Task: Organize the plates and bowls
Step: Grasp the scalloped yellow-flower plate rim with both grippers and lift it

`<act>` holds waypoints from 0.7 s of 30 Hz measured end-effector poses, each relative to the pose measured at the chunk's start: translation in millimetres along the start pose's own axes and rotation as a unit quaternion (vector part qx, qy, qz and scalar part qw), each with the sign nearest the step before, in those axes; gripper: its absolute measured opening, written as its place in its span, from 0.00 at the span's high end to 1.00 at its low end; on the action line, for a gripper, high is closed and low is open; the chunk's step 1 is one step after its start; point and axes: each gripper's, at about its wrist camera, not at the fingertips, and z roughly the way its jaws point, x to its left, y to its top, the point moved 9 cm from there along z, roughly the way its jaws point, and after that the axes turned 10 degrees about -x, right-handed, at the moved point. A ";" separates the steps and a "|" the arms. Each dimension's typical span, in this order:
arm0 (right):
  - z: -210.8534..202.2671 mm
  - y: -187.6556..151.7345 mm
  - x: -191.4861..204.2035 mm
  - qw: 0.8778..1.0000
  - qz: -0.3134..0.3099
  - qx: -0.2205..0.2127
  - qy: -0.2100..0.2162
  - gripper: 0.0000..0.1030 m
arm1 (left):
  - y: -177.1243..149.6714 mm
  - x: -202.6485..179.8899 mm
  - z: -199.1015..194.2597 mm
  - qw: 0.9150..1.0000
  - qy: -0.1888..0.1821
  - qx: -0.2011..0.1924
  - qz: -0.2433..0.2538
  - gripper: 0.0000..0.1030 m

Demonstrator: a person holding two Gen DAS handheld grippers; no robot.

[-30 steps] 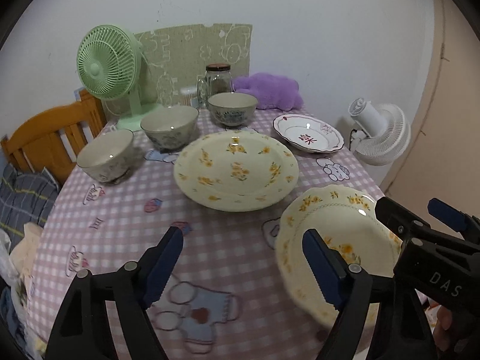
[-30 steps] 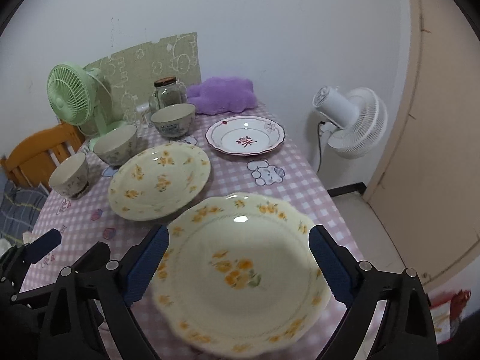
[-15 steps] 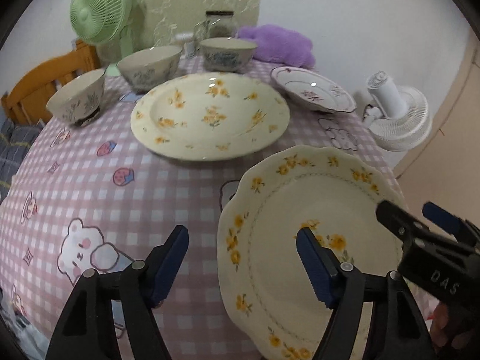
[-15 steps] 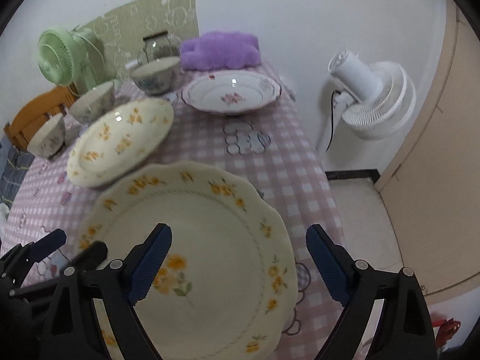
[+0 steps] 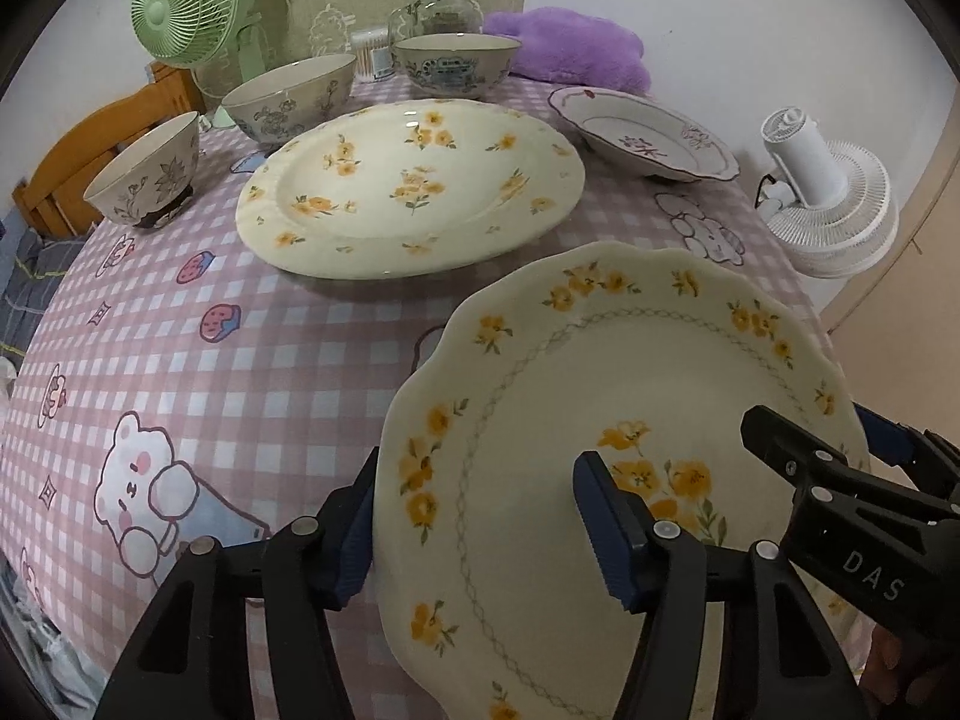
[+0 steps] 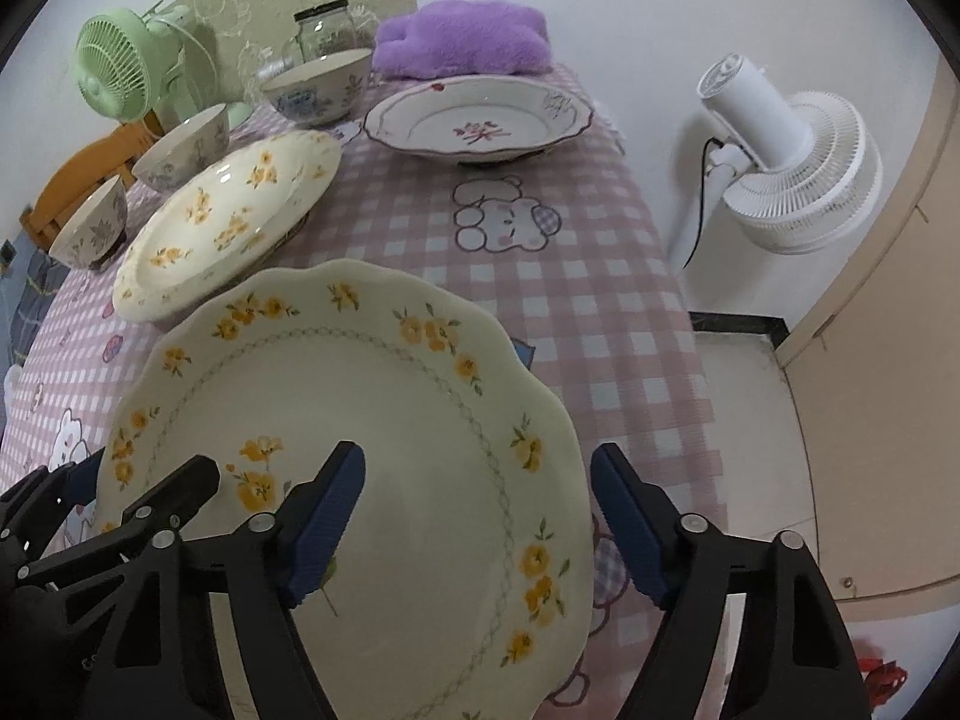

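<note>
The table [image 5: 252,372] fills both views, spread with a pink-and-white checked cloth printed with cartoon bears. Beside its right edge stands a white fan [image 6: 786,162] on the floor; at the far left corner a green fan [image 5: 186,0] stands on the table, with a wooden chair [image 5: 72,162] behind it.

Nearest the cameras lies the scalloped plate [image 5: 600,456], cream with yellow flowers around its rim and a sprig at its centre, at the near right part of the table. Behind it sits the round floral plate [image 5: 414,186], also cream and yellow, close to the scalloped one. Farther back and to the right is the red-rimmed plate [image 6: 480,114], white with a red motif in the middle.

Three bowls curve along the far left: the near bowl [image 5: 147,171], the middle bowl [image 5: 288,96] and the far bowl [image 5: 456,63] with blue pattern. Behind them are a purple plush cushion [image 5: 570,45] and a glass jar [image 5: 438,3].

The left gripper [image 5: 477,525] straddles the scalloped plate's left rim, one blue finger outside the edge and one above the plate's face. The right gripper [image 6: 477,516] straddles its right rim likewise. Both pairs of jaws have just been closing and stand partly apart, the rim between them; no pad can be seen pressing on the plate.
</note>
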 end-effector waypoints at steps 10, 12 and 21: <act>7.8 -6.0 0.3 1.000 0.010 0.018 0.001 0.36 | -0.6 -0.3 3.0 1.000 0.000 0.006 0.013 0.39; 7.9 -5.7 0.1 1.000 0.014 0.022 -0.005 0.36 | -0.3 0.3 3.6 1.000 -0.003 0.012 0.017 0.39; -5.5 -8.9 24.2 0.999 0.024 0.029 -0.016 0.35 | 0.4 29.7 -8.5 0.999 -0.013 0.015 0.026 0.39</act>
